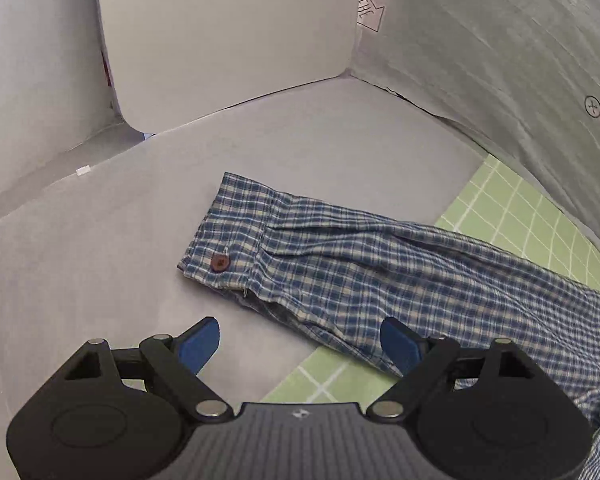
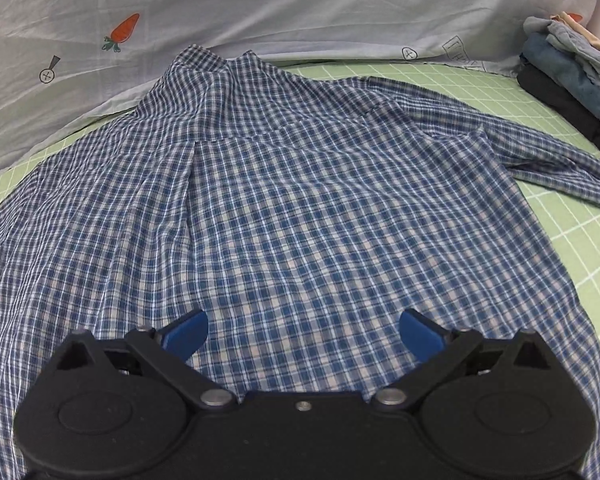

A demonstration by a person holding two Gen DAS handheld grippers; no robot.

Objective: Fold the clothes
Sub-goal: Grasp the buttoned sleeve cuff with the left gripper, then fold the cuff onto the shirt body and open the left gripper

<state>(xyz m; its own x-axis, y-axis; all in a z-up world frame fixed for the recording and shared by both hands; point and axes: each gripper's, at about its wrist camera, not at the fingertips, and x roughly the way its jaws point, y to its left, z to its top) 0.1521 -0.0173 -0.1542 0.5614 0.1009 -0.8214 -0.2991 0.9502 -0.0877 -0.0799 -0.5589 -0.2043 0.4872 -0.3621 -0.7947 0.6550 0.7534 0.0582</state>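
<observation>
Shirt (image 2: 284, 200): blue-white checked woven cotton, spread back-up on green grid mat (image 2: 572, 240).
Handling: judged light, limp, prone to wrinkling.
Sleeve (image 1: 380, 264): stretched onto grey surface (image 1: 100, 260); cuff (image 1: 228, 236) stiffer, brown button (image 1: 220, 261).
Hold: cuff edge or shoulder seam advised.
Left gripper (image 1: 300, 344): jaws released, empty.
Right gripper (image 2: 303, 334): jaws released, above hem.

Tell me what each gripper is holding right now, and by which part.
Nothing is held. The left gripper is open above the plaid shirt's sleeve; the right gripper is open over the shirt's back.
</observation>
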